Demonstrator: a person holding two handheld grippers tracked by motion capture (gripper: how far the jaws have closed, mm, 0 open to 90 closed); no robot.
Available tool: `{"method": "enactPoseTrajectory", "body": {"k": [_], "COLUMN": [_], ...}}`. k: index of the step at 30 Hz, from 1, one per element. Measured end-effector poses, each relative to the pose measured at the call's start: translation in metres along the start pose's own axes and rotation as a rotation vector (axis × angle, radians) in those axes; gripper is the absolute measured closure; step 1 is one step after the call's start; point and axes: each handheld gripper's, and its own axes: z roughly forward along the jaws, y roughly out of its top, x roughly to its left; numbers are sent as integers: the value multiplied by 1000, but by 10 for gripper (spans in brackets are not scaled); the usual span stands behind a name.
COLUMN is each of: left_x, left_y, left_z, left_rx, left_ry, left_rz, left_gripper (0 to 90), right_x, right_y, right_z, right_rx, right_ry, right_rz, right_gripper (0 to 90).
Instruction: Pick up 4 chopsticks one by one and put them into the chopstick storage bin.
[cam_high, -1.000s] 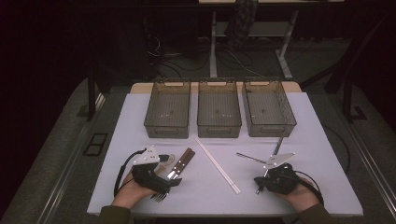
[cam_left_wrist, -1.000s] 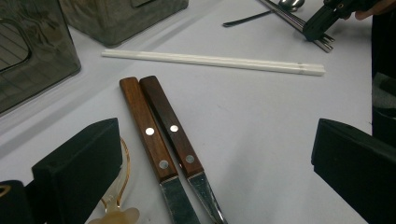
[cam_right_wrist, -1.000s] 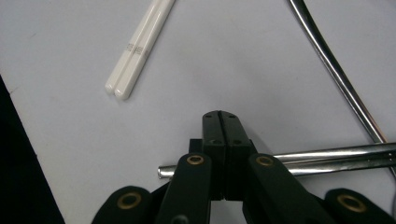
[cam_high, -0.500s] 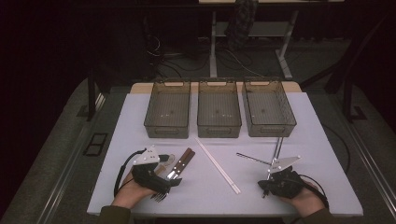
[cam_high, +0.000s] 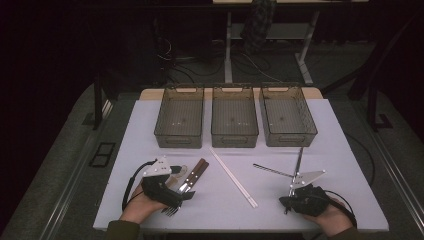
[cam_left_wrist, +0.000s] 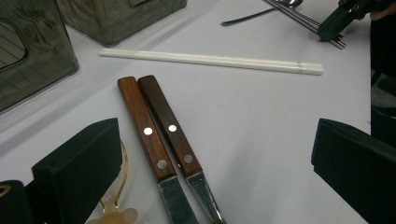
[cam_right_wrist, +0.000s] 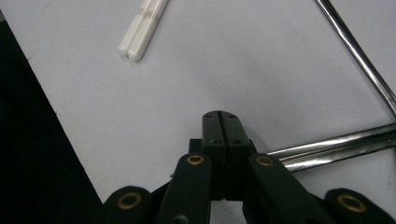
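My left gripper (cam_high: 172, 192) rests at the table's front left, and its own view shows it (cam_left_wrist: 215, 140) open wide. Two wooden-handled knives (cam_left_wrist: 161, 135) lie side by side between its jaws, untouched; from above the knives (cam_high: 192, 175) point toward the bins. My right gripper (cam_high: 285, 201) sits at the front right, pointing left, and in its own view it (cam_right_wrist: 220, 126) is shut on nothing. Paired metal chopsticks (cam_right_wrist: 336, 144) lie just beside its tips. White chopsticks (cam_high: 232, 177) lie diagonally between both hands.
Three smoky plastic bins (cam_high: 235, 120) stand in a row at the back. A metal spoon (cam_high: 272, 170) and a thin metal rod (cam_high: 298, 160) lie near the right hand. A translucent amber spoon (cam_left_wrist: 114, 205) lies by my left jaw. The front table edge (cam_right_wrist: 56, 121) is close.
My right gripper has drawn back slightly toward the front edge, still shut. The left gripper and the cutlery have not moved.
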Motion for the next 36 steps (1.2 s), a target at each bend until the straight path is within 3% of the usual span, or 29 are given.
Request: {"method": "enactPoseTrajectory", "body": {"k": [29,36], "left_x": [1,1], "left_y": [0,0], "left_z": [1,2], "left_rx": [1,5], "left_ry": [-5,-5], "left_rz": [-2,0], "left_gripper": [5,5], "right_x": [-7,-11], "right_y": [-12,-13], "right_z": [-13,-18], "right_rx": [35,-17], "right_ry": [-54,-54], "right_rz": [25,38], "right_gripper": [896,895]}}
